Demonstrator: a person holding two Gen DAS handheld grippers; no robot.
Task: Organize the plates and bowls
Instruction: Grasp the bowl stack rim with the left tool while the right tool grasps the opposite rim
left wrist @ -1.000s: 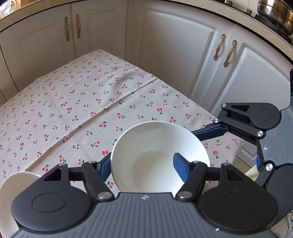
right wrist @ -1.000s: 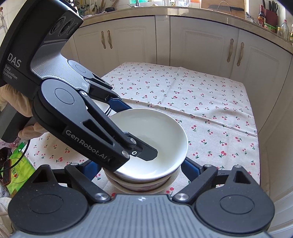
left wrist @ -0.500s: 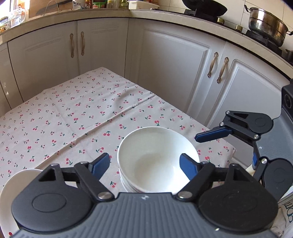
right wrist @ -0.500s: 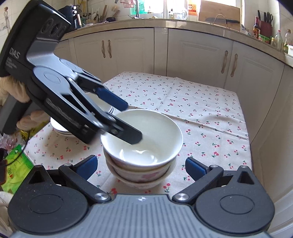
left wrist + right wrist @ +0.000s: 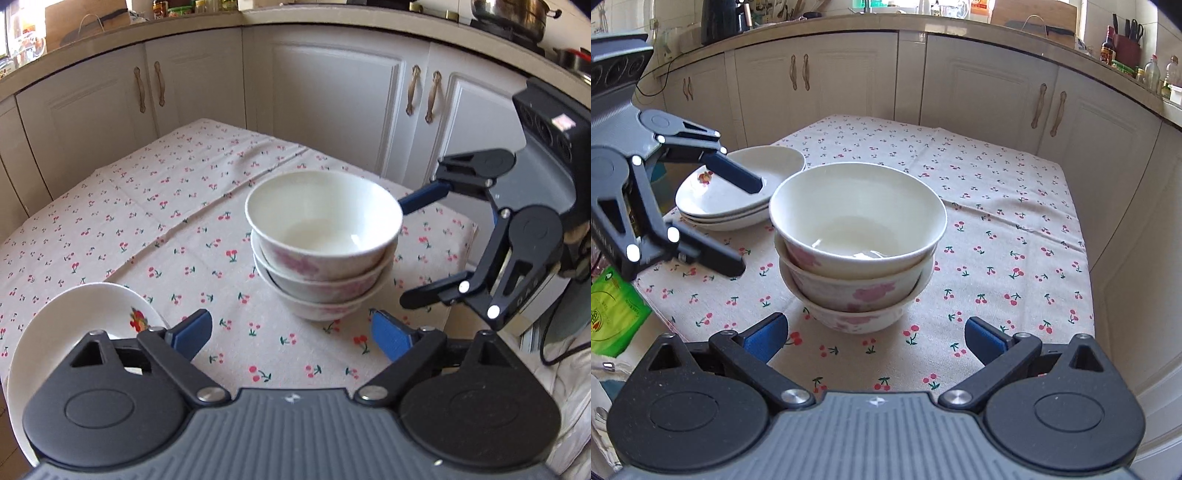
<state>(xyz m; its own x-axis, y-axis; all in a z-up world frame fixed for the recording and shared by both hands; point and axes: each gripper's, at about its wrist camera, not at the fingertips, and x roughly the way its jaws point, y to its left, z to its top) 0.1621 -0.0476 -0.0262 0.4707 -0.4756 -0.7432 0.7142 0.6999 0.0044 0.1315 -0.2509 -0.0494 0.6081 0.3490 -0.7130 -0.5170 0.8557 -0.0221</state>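
Porcelain bowl stack (image 5: 857, 254), frame centre: fragile, slick; grip your rims. Left gripper (image 5: 291, 332), right gripper (image 5: 875, 334): wide open, empty.

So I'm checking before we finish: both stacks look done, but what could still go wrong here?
1. The bowl stack stands three high with the top bowl sitting slightly off-centre; a nudge might topple it.
2. The plates lie near the cloth's edge, right beside the open left gripper.
3. The right gripper hangs open close to the bowls, so pulling away carelessly could clip them.
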